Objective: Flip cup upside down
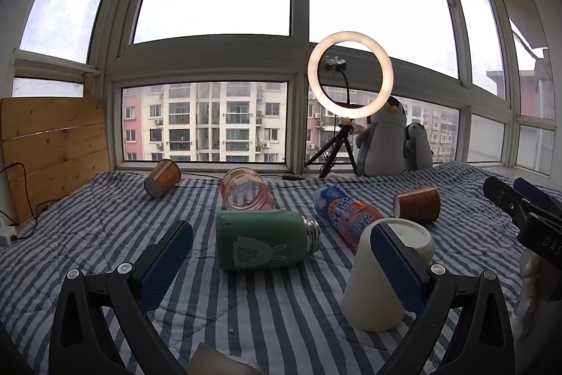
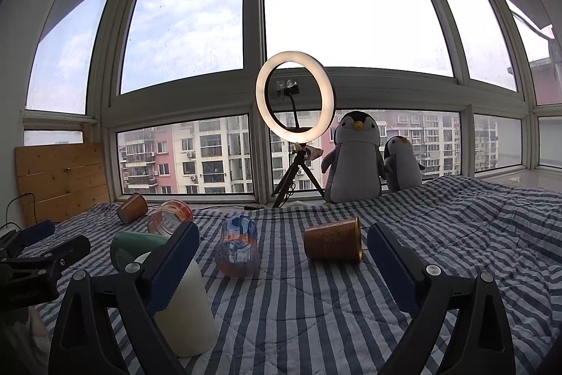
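Note:
A cream cup [image 1: 372,290] stands upside down on the striped bed cover, its base up; it also shows in the right wrist view [image 2: 189,308]. My left gripper [image 1: 281,255] is open, its right finger [image 1: 397,266] in front of the cup. My right gripper [image 2: 282,255] is open and empty, its left finger [image 2: 172,266] in front of the cup. Several cups lie on their sides: a brown one [image 1: 418,203] [image 2: 333,243], another brown one [image 1: 162,177] [image 2: 132,208], a clear orange one [image 1: 246,188], a blue-orange one [image 1: 346,215] [image 2: 238,248], and a green bottle [image 1: 263,241].
A lit ring light on a tripod [image 1: 349,76] and two plush penguins [image 2: 354,157] stand at the window. A wooden board [image 1: 52,143] leans at the left with cables below it. The right gripper shows at the right edge of the left wrist view [image 1: 520,206].

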A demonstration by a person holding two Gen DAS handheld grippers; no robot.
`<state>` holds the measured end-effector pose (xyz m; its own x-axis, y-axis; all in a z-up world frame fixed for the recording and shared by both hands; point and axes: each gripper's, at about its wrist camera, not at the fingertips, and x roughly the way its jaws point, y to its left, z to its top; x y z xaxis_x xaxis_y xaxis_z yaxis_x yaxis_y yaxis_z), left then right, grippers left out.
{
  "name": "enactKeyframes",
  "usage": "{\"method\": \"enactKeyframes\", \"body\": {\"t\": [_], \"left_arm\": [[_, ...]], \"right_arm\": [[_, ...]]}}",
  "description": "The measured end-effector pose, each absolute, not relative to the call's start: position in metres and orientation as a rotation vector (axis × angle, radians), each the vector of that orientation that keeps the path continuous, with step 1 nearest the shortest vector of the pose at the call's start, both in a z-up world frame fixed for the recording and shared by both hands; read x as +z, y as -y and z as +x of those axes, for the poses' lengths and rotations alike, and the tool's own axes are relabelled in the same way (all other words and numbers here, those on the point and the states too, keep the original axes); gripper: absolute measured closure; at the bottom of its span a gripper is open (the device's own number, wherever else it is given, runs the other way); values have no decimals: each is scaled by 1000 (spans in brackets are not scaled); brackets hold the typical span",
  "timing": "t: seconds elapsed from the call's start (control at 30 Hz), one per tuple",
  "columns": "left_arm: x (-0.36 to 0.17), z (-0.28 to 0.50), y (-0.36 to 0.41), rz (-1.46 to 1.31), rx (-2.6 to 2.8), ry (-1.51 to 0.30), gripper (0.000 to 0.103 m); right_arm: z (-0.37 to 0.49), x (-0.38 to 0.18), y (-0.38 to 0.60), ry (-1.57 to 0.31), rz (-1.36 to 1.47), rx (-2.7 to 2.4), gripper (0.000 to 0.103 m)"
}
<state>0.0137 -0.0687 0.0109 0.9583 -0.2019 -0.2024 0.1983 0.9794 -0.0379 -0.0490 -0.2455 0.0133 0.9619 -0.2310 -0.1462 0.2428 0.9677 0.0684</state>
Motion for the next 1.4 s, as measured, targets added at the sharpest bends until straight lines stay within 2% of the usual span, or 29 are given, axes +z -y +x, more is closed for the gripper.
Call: {"method": "enactKeyframes", "body": {"t": [0.37,0.63,1.4], "left_arm": [[11,13,69,-18,-204,-210,1],[12,13,68,-18,-205,-211,1],[13,13,69,-21,-201,-209,1]], "right_arm": [[-49,13,244,-138,85,-240,7],[-49,15,245,-135,86,-238,3],[-49,15,244,-135,86,-237,2]]}}
